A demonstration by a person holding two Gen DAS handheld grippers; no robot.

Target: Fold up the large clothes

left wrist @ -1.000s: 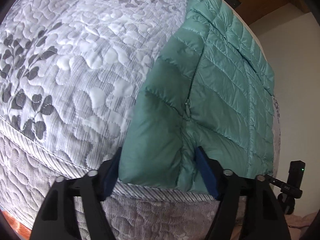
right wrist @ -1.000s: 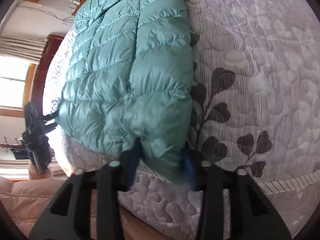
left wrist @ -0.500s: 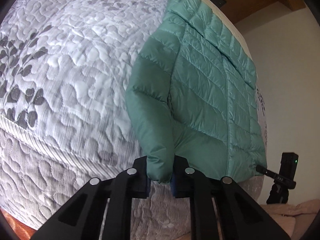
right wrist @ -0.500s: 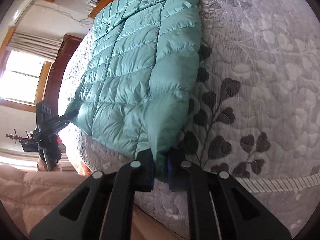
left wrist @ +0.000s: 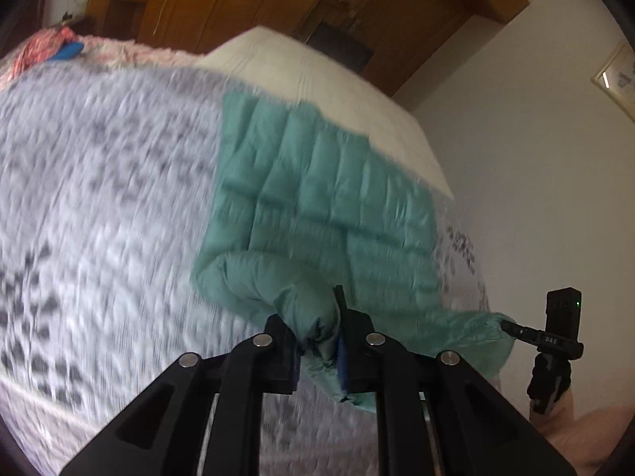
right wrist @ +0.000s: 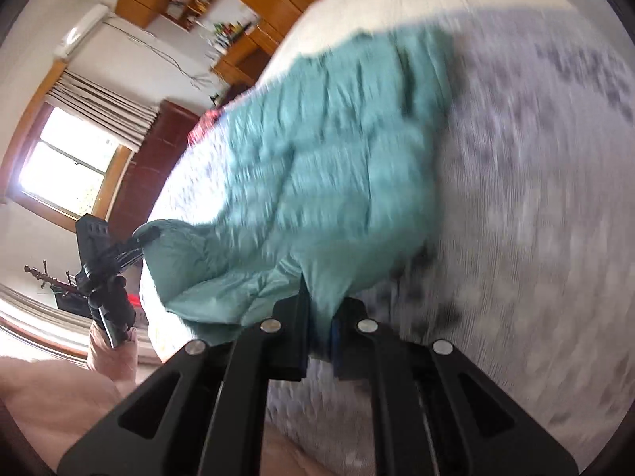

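A teal quilted down jacket lies on a bed with a grey leaf-pattern quilt. My left gripper is shut on the jacket's near corner and holds it lifted off the bed. My right gripper is shut on the other near corner of the jacket, also lifted. Each gripper shows in the other's view: the right one at the lower right, the left one at the left. Both views are blurred by motion.
A cream headboard or pillow lies beyond the jacket. Wooden wardrobes stand behind the bed. A bright window with curtains is at the left. Pink bedding lies at the far left.
Both grippers closed on the jacket's near corners, then lifted them up and forward over the bed. The near hem has risen off the quilt and bunches toward the far end.
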